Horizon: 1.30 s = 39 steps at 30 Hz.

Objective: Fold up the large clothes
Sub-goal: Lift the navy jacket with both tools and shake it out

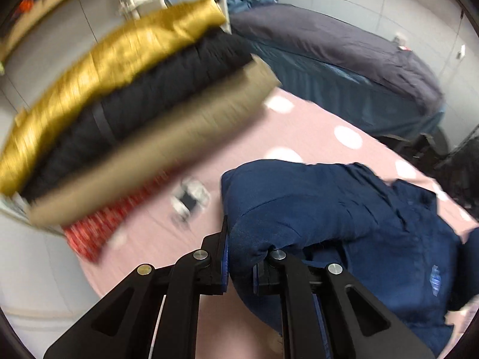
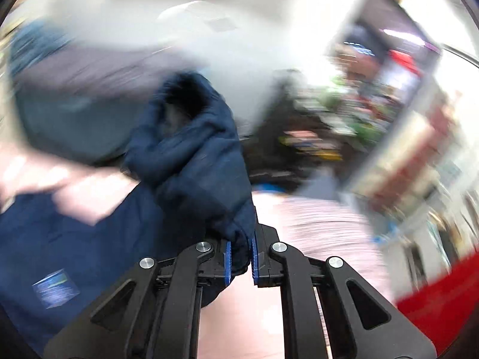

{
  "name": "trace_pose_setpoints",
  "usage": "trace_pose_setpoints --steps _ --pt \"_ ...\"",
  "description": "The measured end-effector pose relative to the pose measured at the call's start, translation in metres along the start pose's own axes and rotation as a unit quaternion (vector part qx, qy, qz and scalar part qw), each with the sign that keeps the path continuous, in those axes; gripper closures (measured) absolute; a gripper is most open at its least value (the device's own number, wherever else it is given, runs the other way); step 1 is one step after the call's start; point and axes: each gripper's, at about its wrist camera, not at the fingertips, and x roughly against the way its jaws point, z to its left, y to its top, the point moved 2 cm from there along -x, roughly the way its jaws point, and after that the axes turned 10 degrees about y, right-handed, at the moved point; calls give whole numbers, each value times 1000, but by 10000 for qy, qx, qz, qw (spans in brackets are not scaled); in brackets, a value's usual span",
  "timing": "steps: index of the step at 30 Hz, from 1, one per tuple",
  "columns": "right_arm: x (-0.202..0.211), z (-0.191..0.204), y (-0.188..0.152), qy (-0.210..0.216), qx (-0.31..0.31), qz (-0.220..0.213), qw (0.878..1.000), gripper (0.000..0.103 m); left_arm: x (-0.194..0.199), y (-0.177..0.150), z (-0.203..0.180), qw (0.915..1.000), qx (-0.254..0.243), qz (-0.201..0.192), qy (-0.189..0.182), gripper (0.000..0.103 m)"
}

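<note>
A large navy blue garment (image 1: 344, 209) lies rumpled on a pink sheet with white dots (image 1: 299, 125). My left gripper (image 1: 241, 257) is shut on a bunched edge of it, with cloth filling the gap between the blue pads. In the right wrist view the same navy garment (image 2: 191, 155) rises in a bundle in front of my right gripper (image 2: 241, 257), which is shut on a fold of it. A blue label (image 2: 55, 288) shows on the cloth at the lower left. The right wrist view is heavily blurred.
A stack of folded clothes, gold (image 1: 113, 59), black (image 1: 143, 101) and tan (image 1: 155, 149), sits at the left over a red patterned cloth (image 1: 92, 233). A dark bed (image 1: 329, 53) stands behind. A small grey object (image 1: 188, 200) lies on the sheet. Blurred shelves (image 2: 389, 104) are at the right.
</note>
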Motion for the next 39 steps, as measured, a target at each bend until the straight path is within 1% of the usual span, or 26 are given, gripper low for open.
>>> trace_pose_setpoints --steps 1,2,4,5,6,7,8,9,10,12,13,15,17,21,24,27,28,30,31,32,33,34,35,36,37,39 --pt "-2 -27 7 -249 -165 -11 9996 93 -6 12 0 9997 -102 -75 190 92" --pt "-3 -68 10 -396 -434 103 9982 93 -11 19 -2 9995 -167 -77 253 92" --pt "-11 -118 -1 -182 -973 483 9939 93 -28 25 -11 9988 -364 179 280 89" --pt "-20 -141 -16 -1 -1238 793 9891 90 -34 25 -15 9981 -457 242 342 86" --pt "-31 -153 -29 144 -1394 1034 9847 77 -40 22 -22 9968 -608 236 472 72" --pt "-40 -164 -52 256 -1624 1328 9774 49 -43 17 -27 9952 -732 207 613 59" --pt "-41 -169 -68 290 -1782 1398 9736 34 -43 9 -31 9931 -848 110 808 32" --pt "-38 -173 -90 395 -1966 1309 9709 22 -41 1 -32 9930 -846 -15 825 20" --pt "-37 -159 -106 481 -2028 1261 9699 22 -35 -13 -30 9953 -760 -130 587 19" --pt "-35 -141 -150 766 -2118 1539 9621 21 -31 -35 -24 9976 -656 -6 221 17" --pt "-37 -134 -167 1008 -2224 1717 9544 21 -27 -50 -17 9982 -583 76 87 16" --pt "-23 -95 -202 1551 -2315 2043 9384 21 -19 -79 -3 9988 -458 147 -113 8" --pt "-9 -57 -231 1972 -2160 2280 9287 21 -15 -119 16 9985 -359 326 -258 7" --pt "14 28 -268 2879 -1392 2769 9061 21 -27 -198 43 9925 -261 1051 -561 7" --pt "25 65 -279 3480 -929 2888 8871 21 -32 -249 52 9865 -261 1423 -760 7" --pt "17 70 -276 3582 -874 2910 8828 21 -35 -291 47 9785 -229 1718 -1117 7" --pt "10 71 -278 3580 -926 2985 8799 21 -36 -304 40 9739 -239 1830 -1324 7" --pt "2 72 -283 3666 -1096 3085 8709 22 -38 -319 26 9685 -381 1968 -1478 9" --pt "2 71 -287 3714 -1172 3119 8666 25 -39 -324 17 9663 -485 2014 -1528 10" --pt "2 70 -289 3849 -1266 3179 8572 32 -39 -329 7 9649 -584 2022 -1570 15" --pt "1 73 -295 3980 -1355 3264 8466 56 -39 -332 -1 9642 -649 2026 -1585 24" --pt "-1 76 -301 4089 -1467 3391 8345 80 -41 -335 -10 9646 -760 2045 -1478 27" --pt "0 77 -304 4123 -1522 3504 8271 86 -44 -335 -15 9657 -844 2063 -1329 32" --pt "4 79 -306 4105 -1439 3525 8285 89 -44 -334 -18 9653 -895 2079 -1305 44" --pt "7 81 -306 4113 -1349 3507 8304 92 -40 -330 -21 9641 -967 2062 -1362 50" --pt "23 81 -303 4173 -1262 3469 8304 94 -31 -322 -23 9641 -1117 1976 -1377 79"
